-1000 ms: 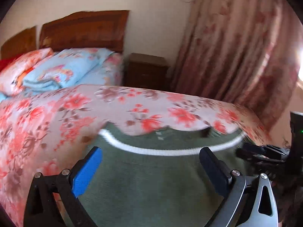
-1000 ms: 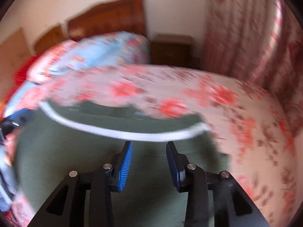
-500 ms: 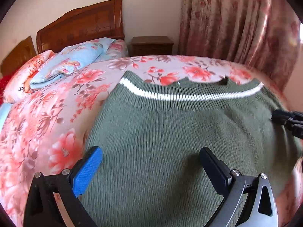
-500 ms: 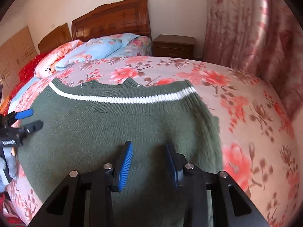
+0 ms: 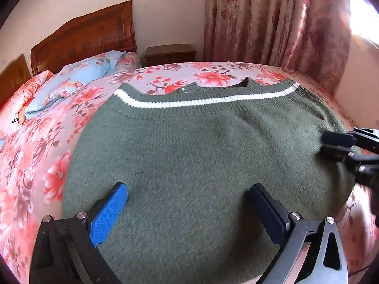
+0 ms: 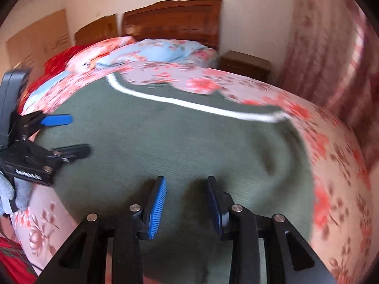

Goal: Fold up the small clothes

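A dark green knitted sweater [image 5: 196,156] with a white stripe [image 5: 194,101] along its far edge lies spread flat on the floral bed; it also shows in the right wrist view [image 6: 165,142]. My left gripper [image 5: 188,200] is open wide, empty, just above the sweater's near part. My right gripper [image 6: 187,194] is open with a narrower gap, empty, over the sweater's near right part. Each gripper shows in the other's view: the right one [image 5: 331,145] at the sweater's right edge, the left one [image 6: 71,133] at its left edge.
The bed [image 5: 35,146] has a pink floral cover, with pillows and a folded blue blanket [image 5: 78,78] by the wooden headboard [image 5: 87,37]. A dark nightstand [image 5: 170,53] and floral curtains [image 5: 272,23] stand beyond. The bed's right edge [image 6: 343,165] drops off.
Both cameras tipped down and pulled back toward the sweater's near part, so the whole sweater now shows. The right wrist view swung rightward and is blurred. Both grippers stayed open and empty.
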